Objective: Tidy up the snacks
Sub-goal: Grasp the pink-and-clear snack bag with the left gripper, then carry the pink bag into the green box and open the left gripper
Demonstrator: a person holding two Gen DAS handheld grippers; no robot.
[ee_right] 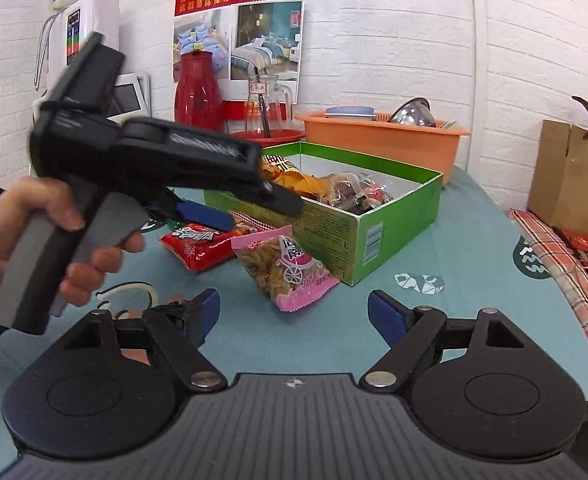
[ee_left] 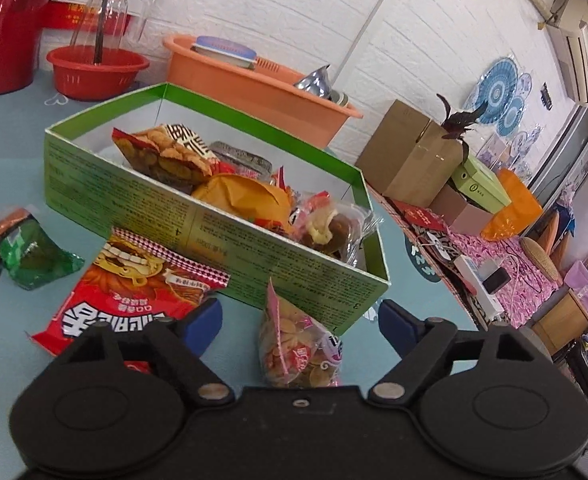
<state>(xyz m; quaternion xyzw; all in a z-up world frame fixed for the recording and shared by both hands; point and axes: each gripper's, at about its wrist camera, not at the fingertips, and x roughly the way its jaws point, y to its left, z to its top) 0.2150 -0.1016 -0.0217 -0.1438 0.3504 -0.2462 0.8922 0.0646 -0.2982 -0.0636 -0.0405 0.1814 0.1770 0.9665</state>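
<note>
A green cardboard box (ee_left: 214, 216) (ee_right: 334, 216) on the teal tablecloth holds several wrapped snacks. In front of it lies a pink bag of crisps (ee_left: 298, 344) (ee_right: 286, 272), leaning on the box wall. My left gripper (ee_left: 300, 320) (ee_right: 264, 214) is open, its blue pads on either side of the pink bag and not touching it. A red noodle-snack packet (ee_left: 134, 292) (ee_right: 198, 244) lies just left of it, under the left finger. A small green packet (ee_left: 34, 256) sits farther left. My right gripper (ee_right: 294, 314) is open and empty, short of the pink bag.
An orange basin (ee_left: 254, 80) (ee_right: 382, 132), a red bowl (ee_left: 94, 68) and a red jug (ee_right: 198, 96) stand behind the box by the wall. A brown carton (ee_right: 574, 176) and clutter lie beyond the table's right edge. A hand (ee_right: 54, 220) holds the left gripper.
</note>
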